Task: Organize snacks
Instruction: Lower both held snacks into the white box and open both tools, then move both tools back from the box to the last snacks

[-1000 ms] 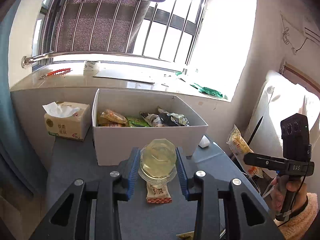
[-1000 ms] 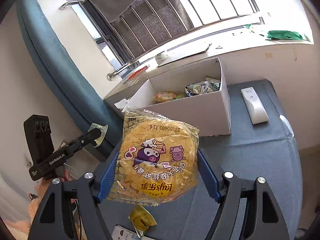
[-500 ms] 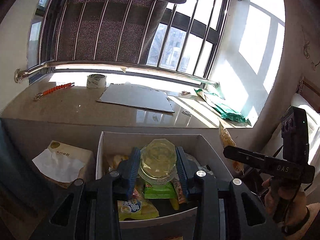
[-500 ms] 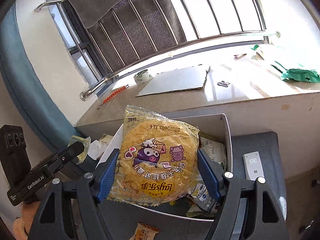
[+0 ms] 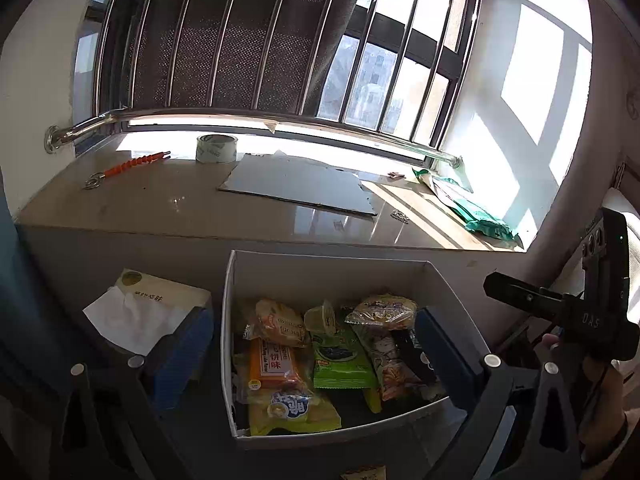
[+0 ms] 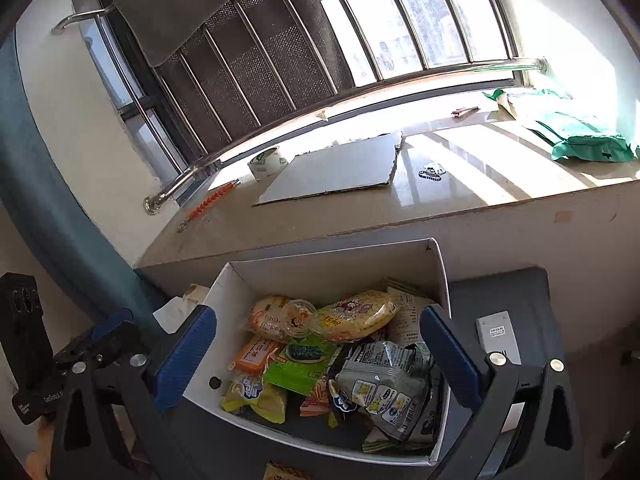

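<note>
We log one white box (image 5: pixel 320 276) of snacks between our left gripper (image 5: pixel 312 352) and right gripper (image 6: pixel 316 352), both jaws spread and empty, one jelly cup (image 5: pixel 322 318) and one yellow cracker bag (image 6: pixel 354 314) inside.

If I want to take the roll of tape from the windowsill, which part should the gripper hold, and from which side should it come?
The roll of tape lies flat on the windowsill, its hole facing up. Probably best to come from above and close across the outer wall, or put one finger into the hole and pinch the ring wall. The side facing the box looks free of clutter.

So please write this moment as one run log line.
left gripper: open | right gripper: open | jelly cup, yellow snack bag: in white box
</note>
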{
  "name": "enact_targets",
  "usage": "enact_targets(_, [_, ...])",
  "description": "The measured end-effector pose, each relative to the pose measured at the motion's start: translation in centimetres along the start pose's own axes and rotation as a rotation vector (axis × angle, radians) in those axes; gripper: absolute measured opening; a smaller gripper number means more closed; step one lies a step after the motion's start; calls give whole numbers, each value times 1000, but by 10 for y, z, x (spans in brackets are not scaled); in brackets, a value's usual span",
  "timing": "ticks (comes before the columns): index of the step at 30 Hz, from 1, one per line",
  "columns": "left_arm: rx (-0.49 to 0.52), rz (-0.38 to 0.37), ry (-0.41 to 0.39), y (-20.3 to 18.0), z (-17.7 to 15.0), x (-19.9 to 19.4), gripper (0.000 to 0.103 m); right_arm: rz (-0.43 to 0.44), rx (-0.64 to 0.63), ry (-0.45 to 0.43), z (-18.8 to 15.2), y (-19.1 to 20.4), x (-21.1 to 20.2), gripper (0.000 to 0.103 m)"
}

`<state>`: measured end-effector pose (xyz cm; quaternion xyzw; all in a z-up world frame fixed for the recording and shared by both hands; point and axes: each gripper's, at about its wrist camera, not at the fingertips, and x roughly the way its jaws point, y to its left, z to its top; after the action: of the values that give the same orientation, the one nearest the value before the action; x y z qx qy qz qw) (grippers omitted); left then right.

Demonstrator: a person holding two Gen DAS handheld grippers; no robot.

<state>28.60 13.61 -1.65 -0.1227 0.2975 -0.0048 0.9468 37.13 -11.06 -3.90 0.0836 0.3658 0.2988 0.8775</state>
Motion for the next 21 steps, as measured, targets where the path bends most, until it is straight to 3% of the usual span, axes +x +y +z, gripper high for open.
enact_targets(6, [53, -13, -28, -11, -13, -29, 103, 61, -26, -19, -16, 9, -33, 103])
enact_targets(12, [152, -33, -51, -34, -43, -68, 103, 136, -100, -61, -57, 24, -87, 103])
enact_targets(21, [224, -69, -29, -70, -130, -116, 103, 174, -153, -65, -139, 30, -144, 103])
